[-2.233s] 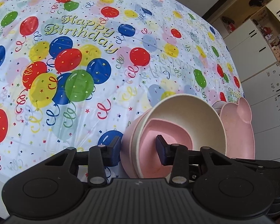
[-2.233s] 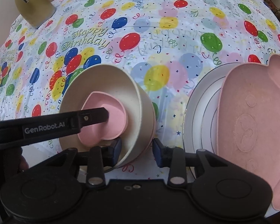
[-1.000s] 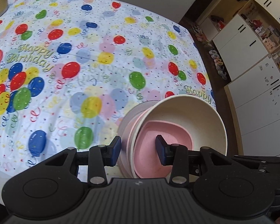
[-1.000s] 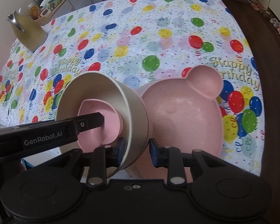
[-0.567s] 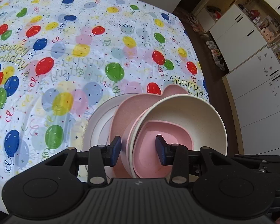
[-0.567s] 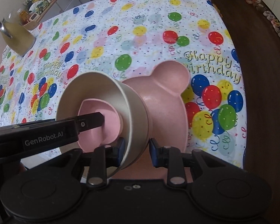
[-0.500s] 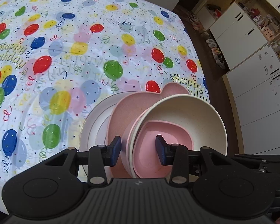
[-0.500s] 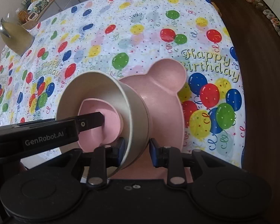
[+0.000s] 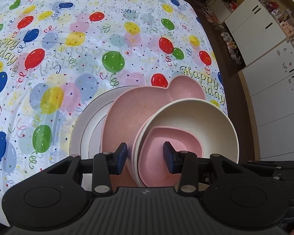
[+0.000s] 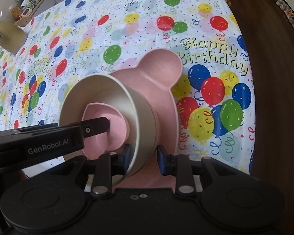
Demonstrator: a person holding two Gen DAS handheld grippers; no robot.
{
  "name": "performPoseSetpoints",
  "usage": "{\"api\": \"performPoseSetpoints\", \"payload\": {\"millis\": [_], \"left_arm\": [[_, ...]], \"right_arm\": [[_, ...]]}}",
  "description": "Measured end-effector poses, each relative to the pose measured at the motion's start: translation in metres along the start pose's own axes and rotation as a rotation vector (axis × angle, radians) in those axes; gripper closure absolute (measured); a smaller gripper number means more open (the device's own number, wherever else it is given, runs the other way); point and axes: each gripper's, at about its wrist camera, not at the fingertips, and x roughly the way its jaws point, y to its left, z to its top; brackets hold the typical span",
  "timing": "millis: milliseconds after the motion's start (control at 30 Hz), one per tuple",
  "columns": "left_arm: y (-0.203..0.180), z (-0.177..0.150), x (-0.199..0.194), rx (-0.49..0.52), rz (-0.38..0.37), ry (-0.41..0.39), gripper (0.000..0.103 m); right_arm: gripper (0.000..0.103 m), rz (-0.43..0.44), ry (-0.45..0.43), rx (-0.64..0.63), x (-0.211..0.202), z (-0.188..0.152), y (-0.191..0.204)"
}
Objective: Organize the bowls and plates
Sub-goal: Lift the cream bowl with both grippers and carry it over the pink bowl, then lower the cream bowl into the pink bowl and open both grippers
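A stack of nested bowls, a cream bowl [image 9: 201, 117] with a small pink heart-shaped dish [image 9: 162, 162] inside and a pink bowl under it, hangs tilted above a pink bear-shaped plate [image 9: 131, 117]. The bear plate lies on a white plate [image 9: 84, 121]. My left gripper [image 9: 145, 154] is shut on the near rim of the bowl stack. My right gripper [image 10: 143, 159] is shut on the rim of the cream bowl [image 10: 139, 117] from the other side, over the bear plate [image 10: 162, 70]. The left gripper's finger [image 10: 96, 126] reaches into the bowl in the right wrist view.
The table wears a balloon-print birthday cloth [image 9: 68, 49]. A yellowish kettle [image 10: 7, 37] stands at the far left corner. The table's right edge [image 9: 229, 90] drops to a dark floor, with white cabinets [image 9: 274, 78] beyond.
Both grippers carried the bowl stack to the right, off the table and over the bear plate and white plate, and have come lower toward them. Both grips are unchanged.
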Motion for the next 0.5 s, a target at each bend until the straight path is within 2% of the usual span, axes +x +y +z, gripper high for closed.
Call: {"api": "performPoseSetpoints", "payload": {"millis": [267,500], "left_arm": [[-0.0020,-0.0006,0.0052,-0.008,0.016,0.003,0.064],[-0.0021,-0.0016,-0.0025,-0.014,0.039,-0.033,0.063]], "right_arm": [[0.075,0.001,0.011,0.009,0.0050,0.0034,-0.0048],[0.072,0.013,-0.002,-0.019,0.0015,0.0043,-0.0032]]}}
